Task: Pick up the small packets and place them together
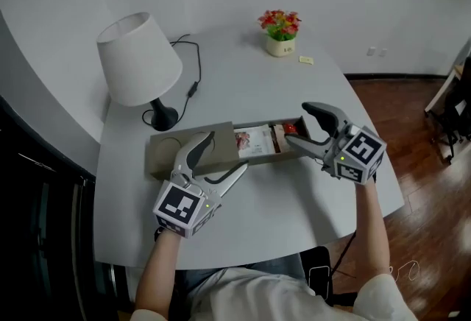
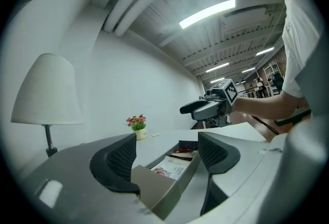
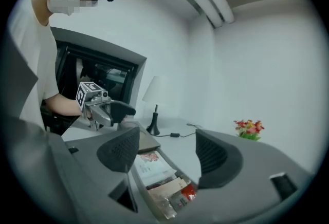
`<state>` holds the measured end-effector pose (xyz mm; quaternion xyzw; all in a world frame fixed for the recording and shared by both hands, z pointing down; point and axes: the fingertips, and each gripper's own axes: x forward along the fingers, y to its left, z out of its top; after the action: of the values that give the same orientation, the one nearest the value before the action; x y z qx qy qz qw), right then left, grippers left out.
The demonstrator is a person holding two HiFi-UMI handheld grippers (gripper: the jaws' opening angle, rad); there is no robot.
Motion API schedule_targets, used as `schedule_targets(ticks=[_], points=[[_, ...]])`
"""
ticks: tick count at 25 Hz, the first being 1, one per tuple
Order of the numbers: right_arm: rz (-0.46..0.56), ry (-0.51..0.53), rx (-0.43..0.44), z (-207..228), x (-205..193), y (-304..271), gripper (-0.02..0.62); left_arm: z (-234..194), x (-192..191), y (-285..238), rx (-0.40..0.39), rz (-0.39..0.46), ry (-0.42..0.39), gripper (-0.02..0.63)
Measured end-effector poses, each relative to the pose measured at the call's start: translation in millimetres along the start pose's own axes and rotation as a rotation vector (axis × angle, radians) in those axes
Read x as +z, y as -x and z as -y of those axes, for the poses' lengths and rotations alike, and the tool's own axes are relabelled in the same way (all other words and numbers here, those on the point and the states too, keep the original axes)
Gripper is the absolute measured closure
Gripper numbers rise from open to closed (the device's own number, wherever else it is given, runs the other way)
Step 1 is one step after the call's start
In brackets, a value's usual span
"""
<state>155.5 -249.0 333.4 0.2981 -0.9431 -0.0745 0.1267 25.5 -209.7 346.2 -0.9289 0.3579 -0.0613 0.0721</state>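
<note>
A long olive-grey box (image 1: pixel 176 144) lies across the white table with its inner tray slid out to the right. In the tray lie small packets: a white one with red print (image 1: pixel 254 141) (image 2: pixel 172 169) (image 3: pixel 150 165), a brown one (image 1: pixel 280 138) and a red one (image 3: pixel 187 194). My left gripper (image 1: pixel 224 152) (image 2: pixel 167 156) points along the box, its pads against the sleeve's two long sides. My right gripper (image 1: pixel 296 123) (image 3: pixel 167 153) straddles the tray's right end from the other side, jaws apart, with slim gaps at both pads.
A white lamp (image 1: pixel 140 58) stands at the back left, its cord (image 1: pixel 193 87) trailing over the table behind the box. A small flower pot (image 1: pixel 280 36) and a yellow note (image 1: pixel 305 60) sit at the far edge. The table's curved right edge drops to a wooden floor (image 1: pixel 412 165).
</note>
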Motion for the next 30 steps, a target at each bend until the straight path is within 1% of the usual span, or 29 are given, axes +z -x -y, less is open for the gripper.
schedule_targets(ticks=[2,3,4,6,9,10,12,13,16,19,22,24,28,30], points=[[-0.173,0.076,0.143,-10.9,-18.5,-27.5,0.258,-1.1,2.5,5.2,0.005,-0.004,-0.002,0.242],[-0.252,0.124,0.202,-15.9,-28.0,-42.2,0.258,-2.6,2.6,8.6,0.011,-0.007,-0.006,0.242],[-0.31,0.156,0.246,-18.8,-35.4,-56.7,0.258,-4.7,2.2,12.2,0.02,-0.01,-0.011,0.242],[-0.404,0.171,0.33,-25.9,-49.5,-82.0,0.258,-8.2,0.8,20.4,0.042,-0.016,-0.011,0.242],[-0.593,0.219,0.454,-39.2,-83.2,-102.7,0.258,-10.8,0.2,33.3,0.062,-0.021,-0.009,0.242],[-0.641,0.228,0.481,-42.0,-93.2,-107.4,0.258,-12.2,-0.9,37.5,0.068,-0.024,-0.008,0.242],[-0.695,0.221,0.52,-48.4,-106.1,-116.2,0.261,-15.9,-3.8,45.7,0.08,-0.029,-0.004,0.242],[-0.717,0.229,0.531,-50.6,-111.2,-119.6,0.324,-18.1,-5.5,49.6,0.086,-0.03,-0.003,0.242],[-0.778,0.279,0.533,-50.3,-125.8,-125.7,0.328,-24.6,-8.4,58.7,0.103,-0.027,0.0,0.242],[-0.808,0.268,0.536,-51.8,-129.8,-127.5,0.333,-29.1,-9.8,65.8,0.116,-0.026,0.013,0.242],[-0.841,0.284,0.531,-54.5,-133.3,-126.9,0.376,-30.9,-10.9,70.6,0.122,-0.02,0.026,0.242],[-0.855,0.316,0.523,-53.6,-134.0,-127.6,0.39,-31.6,-10.6,73.1,0.123,-0.012,0.027,0.242],[-0.858,0.345,0.505,-46.2,-127.4,-117.9,0.437,-33.1,-11.0,83.9,0.13,0.003,0.032,0.242],[-0.857,0.348,0.481,-37.9,-120.0,-107.2,0.445,-37.0,-11.4,91.7,0.14,0.009,0.036,0.242]])
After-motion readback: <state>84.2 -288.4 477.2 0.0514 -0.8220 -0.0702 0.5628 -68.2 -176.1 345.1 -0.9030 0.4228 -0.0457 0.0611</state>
